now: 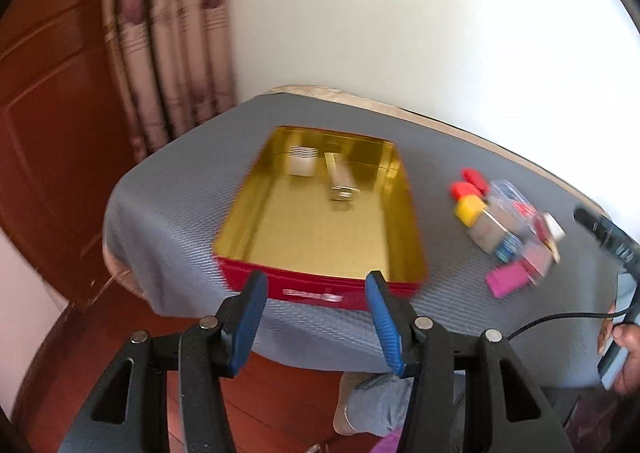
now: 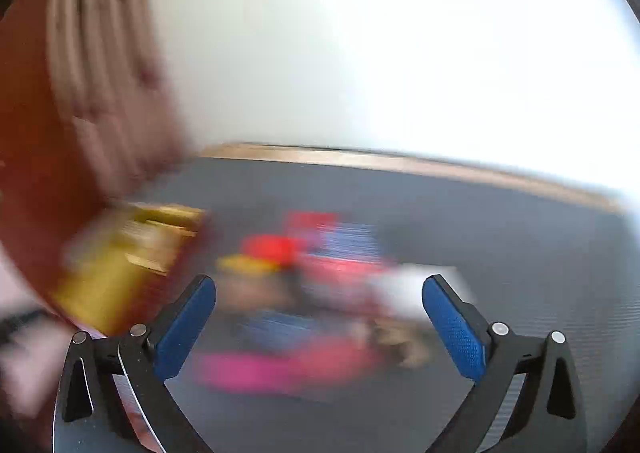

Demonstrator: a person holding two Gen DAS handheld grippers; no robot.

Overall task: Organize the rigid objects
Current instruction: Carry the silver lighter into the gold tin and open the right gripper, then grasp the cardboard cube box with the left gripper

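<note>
At the centre of the left wrist view sat an open tin (image 1: pixel 320 213), red outside and gold inside, on the grey-covered worktop (image 1: pixel 180 189). Two small items lay near the tin's far wall: a pale square piece (image 1: pixel 302 162) and a metallic clip-like piece (image 1: pixel 340 183); blur kept them from being identified.

Left tongs (image 1: pixel 316 323) at lower centre of that frame, blue pads (image 1: pixel 250 323) partly apart, nothing between them. They hovered at the near edge of the worktop, just in front of the tin's red wall, not touching it.

Right of the tin, well apart from it, lay a loose cluster of small rigid objects (image 1: pixel 508 229): red and yellow blocks at its upper left, a grey block, a clear plastic piece, a magenta flat block at its lower edge. All rested on the worktop, several touching.

At the far right edge a dark tool tip (image 1: pixel 600 229) and a hand (image 1: pixel 624 349) showed, with a black cable running leftward.

Right wrist view was heavily smeared. Right tongs (image 2: pixel 320 321) stood wide, empty, pads (image 2: pixel 456 329) far apart. Beyond them the coloured cluster (image 2: pixel 304 293) was a blur at centre frame; the tin (image 2: pixel 120 261) smeared gold at left. Whether the tongs touched anything could not be told.

Curtain (image 1: pixel 172 53) and wooden door at upper left.
</note>
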